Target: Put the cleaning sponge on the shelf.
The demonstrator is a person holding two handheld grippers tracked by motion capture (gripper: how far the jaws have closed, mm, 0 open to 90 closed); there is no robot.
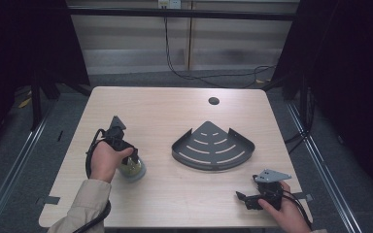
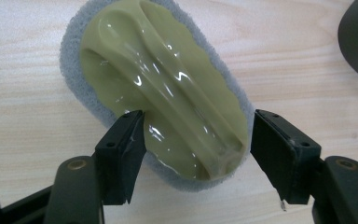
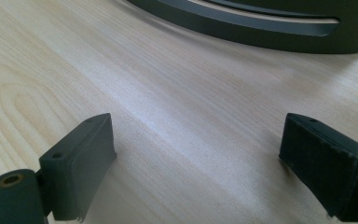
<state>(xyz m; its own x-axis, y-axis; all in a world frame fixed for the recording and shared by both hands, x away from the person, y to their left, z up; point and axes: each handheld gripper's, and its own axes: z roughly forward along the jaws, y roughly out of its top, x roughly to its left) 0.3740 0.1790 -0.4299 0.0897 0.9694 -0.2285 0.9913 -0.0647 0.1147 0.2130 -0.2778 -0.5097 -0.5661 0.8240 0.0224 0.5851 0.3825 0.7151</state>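
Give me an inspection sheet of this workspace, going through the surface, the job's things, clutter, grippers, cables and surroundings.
Surface: light wooden table, with a round hole near the far edge.
Job's things: green-handled scrubbing sponge lying flat on the table; dark slotted corner shelf to its right.
Clutter: nothing seen.
Grippers: left gripper over the sponge, jaws either side of the handle's near end, one pad at its edge, the other apart; right gripper open above bare table near the shelf.
Cables: a black cable loops from the left gripper; another cable trails on the floor behind.
Surroundings: grey floor, dark curtains at both sides.
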